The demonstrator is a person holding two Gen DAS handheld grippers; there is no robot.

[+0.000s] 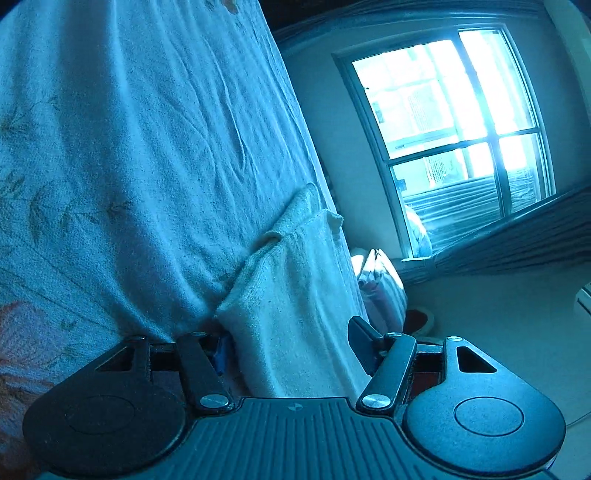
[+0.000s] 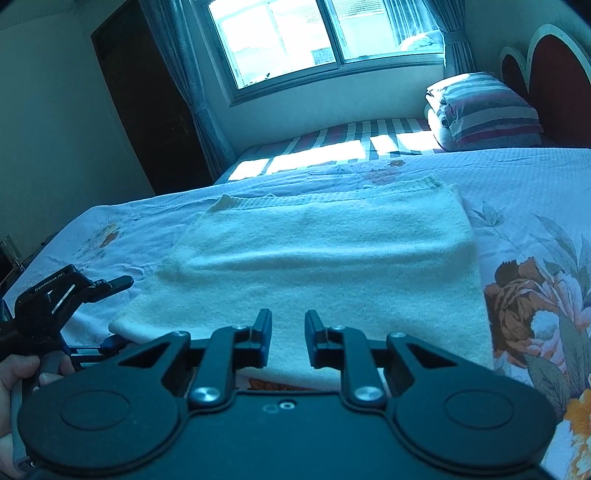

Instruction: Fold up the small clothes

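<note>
The cream knitted garment (image 2: pixel 325 258), folded into a rectangle, lies flat on the floral-printed bedspread (image 2: pixel 524 192); its long axis runs left to right in the right wrist view, ribbed hem toward the window (image 2: pixel 314 33). The right gripper (image 2: pixel 288 339) hovers over the near edge, tilted downward, jaws narrowly parted, grasping nothing. The left gripper (image 1: pixel 291 347), rolled sideways, straddles the garment's left end; jaws released, clear of the fabric.

A plain cream-white knit garment (image 2: pixel 325 258) lies on a pale bedspread (image 2: pixel 535 192) printed with orange-brown flowers and grey-green leaves. The folded quilt (image 2: pixel 484 110) is striped red, grey and white; both claws are black.
</note>
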